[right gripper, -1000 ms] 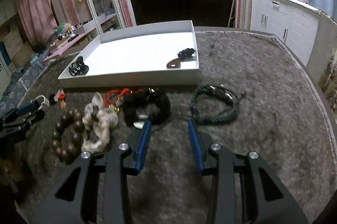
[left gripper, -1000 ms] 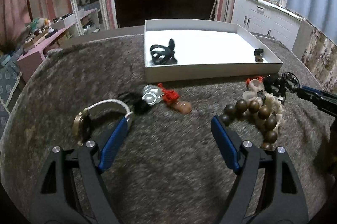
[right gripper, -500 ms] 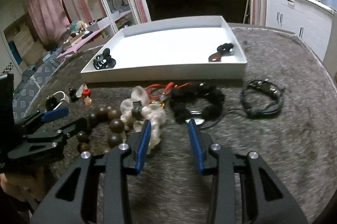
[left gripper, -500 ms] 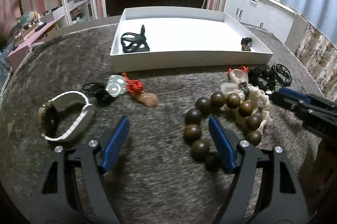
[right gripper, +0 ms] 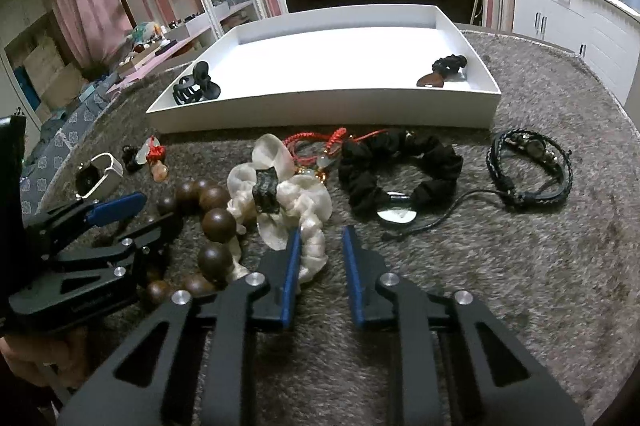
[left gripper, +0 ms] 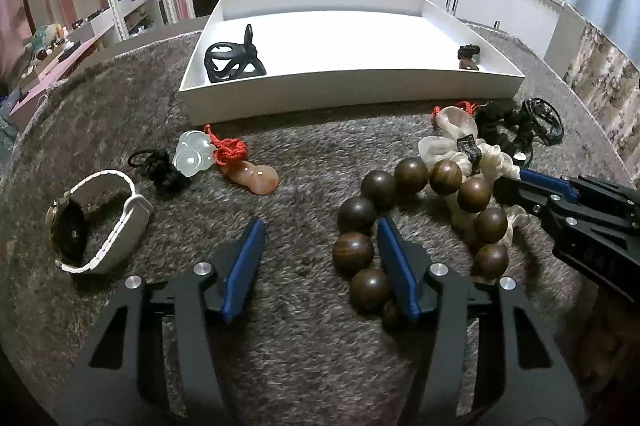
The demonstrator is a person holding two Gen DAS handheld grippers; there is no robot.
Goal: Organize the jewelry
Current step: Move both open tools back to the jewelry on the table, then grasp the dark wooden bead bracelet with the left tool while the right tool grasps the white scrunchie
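Note:
A bracelet of big brown wooden beads (left gripper: 410, 173) lies on the grey carpet against a white scrunchie (right gripper: 296, 201). My left gripper (left gripper: 320, 222) points down at the bracelet. Its jaws are closing, the right finger stands inside the bead ring, and a few beads lie between the jaws, clear of the left pad. My right gripper (right gripper: 322, 232) is also closing low over the scrunchie's near edge. A fold of the scrunchie shows beside its left pad, not pinched. The white tray (left gripper: 348, 93) behind holds a black hair claw (left gripper: 232, 61) and a small dark clip (right gripper: 444, 69).
Left of the beads lie a white-strapped watch (left gripper: 92, 222), a jade pendant on red cord (left gripper: 192, 155) and an orange stone (left gripper: 256, 177). To the right are a black scrunchie (right gripper: 400, 165), a red cord bracelet (right gripper: 316, 141), a round pendant (right gripper: 396, 211) and a braided bracelet (right gripper: 532, 165).
My left gripper has shifted right from the watch to the bead bracelet and narrowed its jaws. My right gripper has shifted left from the black scrunchie to the white one and narrowed too.

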